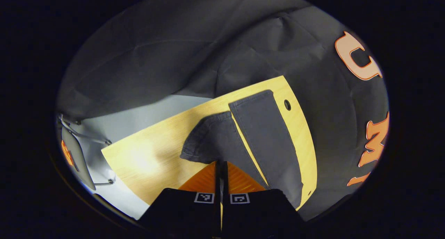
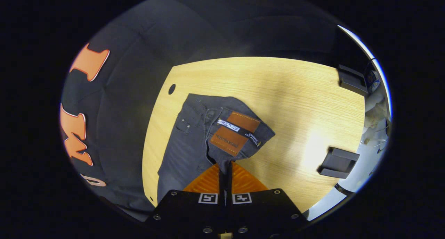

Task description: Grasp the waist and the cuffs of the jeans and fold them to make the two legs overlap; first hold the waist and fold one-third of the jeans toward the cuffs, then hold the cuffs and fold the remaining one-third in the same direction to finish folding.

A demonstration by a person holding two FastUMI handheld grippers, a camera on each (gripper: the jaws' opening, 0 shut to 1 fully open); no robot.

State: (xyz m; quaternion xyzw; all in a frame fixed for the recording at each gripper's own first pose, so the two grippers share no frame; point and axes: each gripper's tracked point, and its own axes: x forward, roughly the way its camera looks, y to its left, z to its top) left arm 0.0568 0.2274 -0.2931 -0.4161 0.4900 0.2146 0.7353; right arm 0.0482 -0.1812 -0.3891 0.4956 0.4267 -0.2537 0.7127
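While my left gripper (image 1: 221, 164) pinches a hem of the jeans (image 1: 264, 138), its two fingers sit pressed together with the dark cloth caught between them. From the left gripper view, one leg lies flat and straight along the far side of the pale wooden counter (image 1: 156, 152), its cuff end close to a small round hole (image 1: 287, 104) in the board. The other leg is lifted and bunched toward my fingers, with a thin strip of counter showing between the two legs.

My right gripper (image 2: 225, 166) is closed on the waist end of the jeans (image 2: 194, 138), fingers narrow with fabric clamped between them. In the right gripper view, the waistband is turned over so that a brown leather patch (image 2: 233, 133) and a small label face up just beyond my fingertips. A pocket with rivets lies to the left of the patch, and the garment trails down the left part of the counter (image 2: 295, 103), near the counter's hole (image 2: 171, 89). A dark blocky object (image 2: 338, 162) sits at the counter's right edge, well apart from the jeans.
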